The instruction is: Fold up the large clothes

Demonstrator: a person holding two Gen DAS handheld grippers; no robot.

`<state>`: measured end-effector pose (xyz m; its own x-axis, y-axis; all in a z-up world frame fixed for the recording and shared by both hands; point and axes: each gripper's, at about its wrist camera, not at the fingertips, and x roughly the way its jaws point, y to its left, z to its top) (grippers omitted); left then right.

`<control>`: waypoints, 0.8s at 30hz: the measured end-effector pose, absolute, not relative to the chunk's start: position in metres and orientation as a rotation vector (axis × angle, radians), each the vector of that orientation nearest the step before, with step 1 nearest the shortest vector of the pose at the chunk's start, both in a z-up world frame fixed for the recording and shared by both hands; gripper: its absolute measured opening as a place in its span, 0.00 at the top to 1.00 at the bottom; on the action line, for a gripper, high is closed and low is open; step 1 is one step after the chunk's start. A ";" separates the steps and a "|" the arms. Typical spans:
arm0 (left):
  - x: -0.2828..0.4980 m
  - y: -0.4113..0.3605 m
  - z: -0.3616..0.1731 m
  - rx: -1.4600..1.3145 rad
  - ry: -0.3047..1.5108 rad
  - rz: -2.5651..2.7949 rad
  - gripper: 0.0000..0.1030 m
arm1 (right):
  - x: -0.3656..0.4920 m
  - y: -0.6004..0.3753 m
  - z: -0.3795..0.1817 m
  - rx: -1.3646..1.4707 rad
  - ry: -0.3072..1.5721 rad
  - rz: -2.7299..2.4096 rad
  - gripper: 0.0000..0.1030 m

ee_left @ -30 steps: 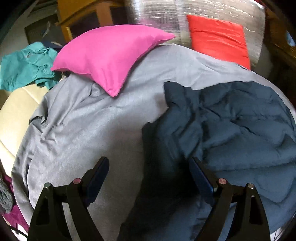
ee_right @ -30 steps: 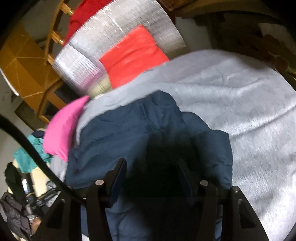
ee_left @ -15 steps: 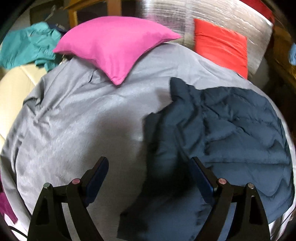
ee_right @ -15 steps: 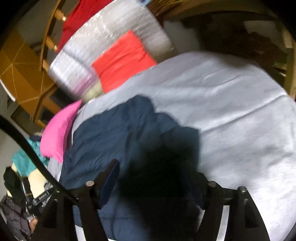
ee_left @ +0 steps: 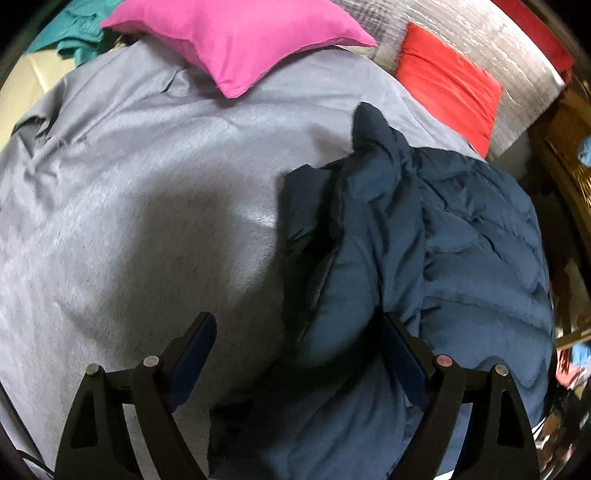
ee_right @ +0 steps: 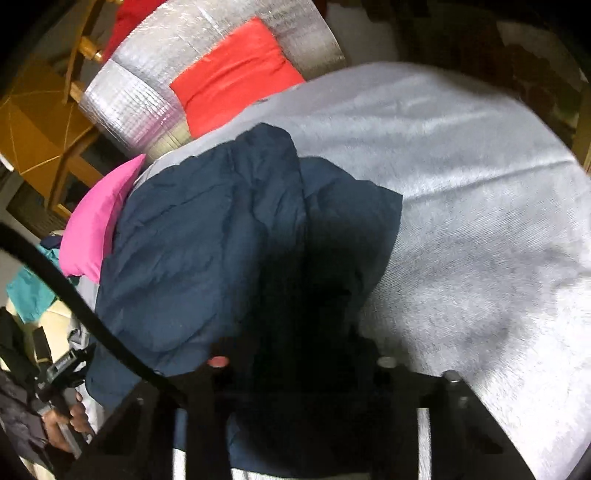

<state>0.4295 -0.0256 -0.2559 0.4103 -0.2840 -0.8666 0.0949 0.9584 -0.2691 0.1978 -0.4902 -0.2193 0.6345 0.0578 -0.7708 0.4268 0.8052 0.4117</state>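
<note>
A navy quilted puffer jacket (ee_left: 443,258) lies bunched on a grey bed cover (ee_left: 129,203). My left gripper (ee_left: 299,354) is open just above the jacket's near left edge, one finger over the cover, the other over the jacket. In the right wrist view the jacket (ee_right: 207,236) is lifted and draped over my right gripper (ee_right: 299,354), hiding its fingertips. The jaws look drawn together on the dark fabric.
A pink pillow (ee_left: 236,37) and a red pillow (ee_left: 450,81) lie at the bed's far end against a silver padded headboard (ee_left: 480,33). Teal clothing (ee_left: 74,37) lies at the far left. Wooden furniture (ee_right: 37,122) stands beyond the bed.
My left gripper has moved forward and lower toward the jacket's edge. My right gripper has closed in on the jacket and lifted it, so fabric now covers its fingers.
</note>
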 end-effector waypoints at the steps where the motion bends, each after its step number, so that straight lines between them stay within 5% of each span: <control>1: 0.429 -0.025 -0.256 -0.192 1.122 -0.233 0.13 | 0.194 -0.488 -0.220 0.620 0.881 -0.229 0.66; 12: 0.423 -0.021 -0.244 -0.200 1.073 -0.222 0.13 | 0.180 -0.500 -0.199 0.676 0.870 -0.239 0.58; 16: 0.423 -0.016 -0.222 -0.188 0.995 -0.236 0.13 | 0.184 -0.525 -0.170 0.688 0.676 -0.308 0.22; 24: 0.449 -0.024 -0.243 -0.215 1.116 -0.212 0.13 | 0.248 -0.541 -0.191 0.687 0.734 -0.324 0.22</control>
<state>0.4485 -0.0244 -0.2434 0.4233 -0.2746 -0.8634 0.0606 0.9594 -0.2754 0.2476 -0.5405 -0.1906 0.7068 -0.0380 -0.7064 0.4969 0.7374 0.4575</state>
